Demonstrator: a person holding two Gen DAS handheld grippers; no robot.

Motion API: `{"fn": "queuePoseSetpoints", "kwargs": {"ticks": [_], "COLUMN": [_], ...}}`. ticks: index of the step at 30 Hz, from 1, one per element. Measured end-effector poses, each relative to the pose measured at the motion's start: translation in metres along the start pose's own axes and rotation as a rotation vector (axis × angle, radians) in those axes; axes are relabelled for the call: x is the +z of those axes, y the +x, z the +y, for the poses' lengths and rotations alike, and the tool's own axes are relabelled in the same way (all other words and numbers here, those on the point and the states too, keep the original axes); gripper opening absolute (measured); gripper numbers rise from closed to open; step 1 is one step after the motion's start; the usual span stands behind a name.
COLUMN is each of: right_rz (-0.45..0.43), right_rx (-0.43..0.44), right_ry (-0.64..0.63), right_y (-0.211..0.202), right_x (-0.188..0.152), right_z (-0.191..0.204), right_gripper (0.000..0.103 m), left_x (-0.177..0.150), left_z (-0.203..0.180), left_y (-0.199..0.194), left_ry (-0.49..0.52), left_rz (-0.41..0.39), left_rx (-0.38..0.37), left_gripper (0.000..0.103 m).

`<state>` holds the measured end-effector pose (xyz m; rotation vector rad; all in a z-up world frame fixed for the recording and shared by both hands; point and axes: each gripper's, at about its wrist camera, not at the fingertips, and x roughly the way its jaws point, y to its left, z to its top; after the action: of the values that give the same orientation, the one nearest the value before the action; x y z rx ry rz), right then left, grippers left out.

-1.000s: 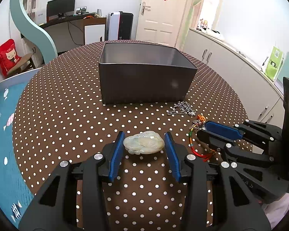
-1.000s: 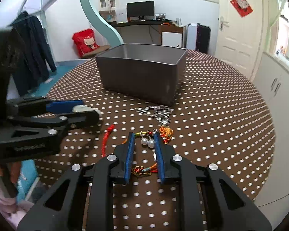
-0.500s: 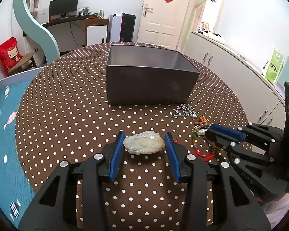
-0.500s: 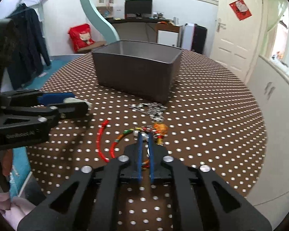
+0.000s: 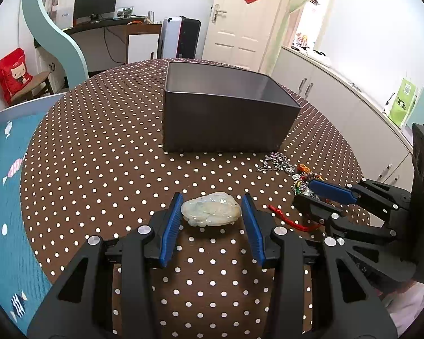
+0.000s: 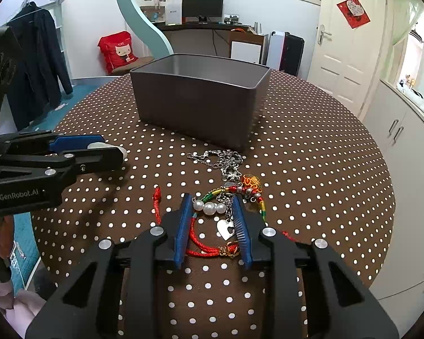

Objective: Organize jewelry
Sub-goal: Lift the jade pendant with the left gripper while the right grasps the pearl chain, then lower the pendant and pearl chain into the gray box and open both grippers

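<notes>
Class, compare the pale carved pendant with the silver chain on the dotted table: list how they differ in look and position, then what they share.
The pale carved pendant is one solid, milky lump; the silver chain is thin metal links in a loose heap. The pendant sits between the left gripper fingers; the chain lies free of both grippers, near the grey box. The pendant lies alone; the chain runs into the beaded cord bracelets. Both rest on the polka-dot tablecloth, outside the box.

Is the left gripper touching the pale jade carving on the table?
Cannot tell. In the left wrist view the jade carving lies between the left gripper's jaws; the left pad looks very close or touching, and a thin gap seems to remain at the right pad.
</notes>
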<state>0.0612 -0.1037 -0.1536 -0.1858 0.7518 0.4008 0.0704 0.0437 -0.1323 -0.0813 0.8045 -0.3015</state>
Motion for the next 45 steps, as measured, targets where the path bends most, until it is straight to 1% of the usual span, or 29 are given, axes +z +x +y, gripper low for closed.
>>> {"fn": "queuePoseSetpoints", "kwargs": {"ticks": [5, 11, 14, 19, 27, 32, 40, 45], "right_rz": [0.001, -0.017, -0.045, -0.085, -0.147, -0.184, -0.213, -0.215], "right_rx": [0.005, 0.005, 0.019, 0.018, 0.018, 0.021, 0.049, 0.063], "right_ry": [0.021, 0.028, 0.033, 0.044, 0.071, 0.080, 0.064, 0.053], "right_y": [0.000, -0.008, -0.017, -0.032, -0.047, -0.053, -0.045, -0.037], "right_x": [0.002, 0.006, 0.012, 0.026, 0.053, 0.075, 0.108, 0.121], "right_z": [-0.003, -0.005, -0.006, -0.012, -0.024, -0.032, -0.036, -0.035], "right_gripper": [0.026, 0.026, 0.026, 0.026, 0.025, 0.026, 0.026, 0.026], "left_x": [0.001, 0.005, 0.010, 0.020, 0.045, 0.069, 0.106, 0.119], "left_z": [0.001, 0.000, -0.003, -0.005, -0.004, -0.004, -0.002, 0.001], "left_y": [0.004, 0.005, 0.003, -0.004, -0.014, -0.019, -0.012, -0.001], "left_ry": [-0.002, -0.001, 0.003, 0.001, -0.003, -0.006, -0.004, -0.012], "left_rz": [0.006, -0.002, -0.012, -0.031, -0.065, -0.090, -0.105, -0.096], "left_rx": [0.006, 0.003, 0.002, -0.009, -0.023, -0.035, -0.033, -0.036], "left_gripper": [0.043, 0.043, 0.043, 0.043, 0.043, 0.043, 0.043, 0.043]}}
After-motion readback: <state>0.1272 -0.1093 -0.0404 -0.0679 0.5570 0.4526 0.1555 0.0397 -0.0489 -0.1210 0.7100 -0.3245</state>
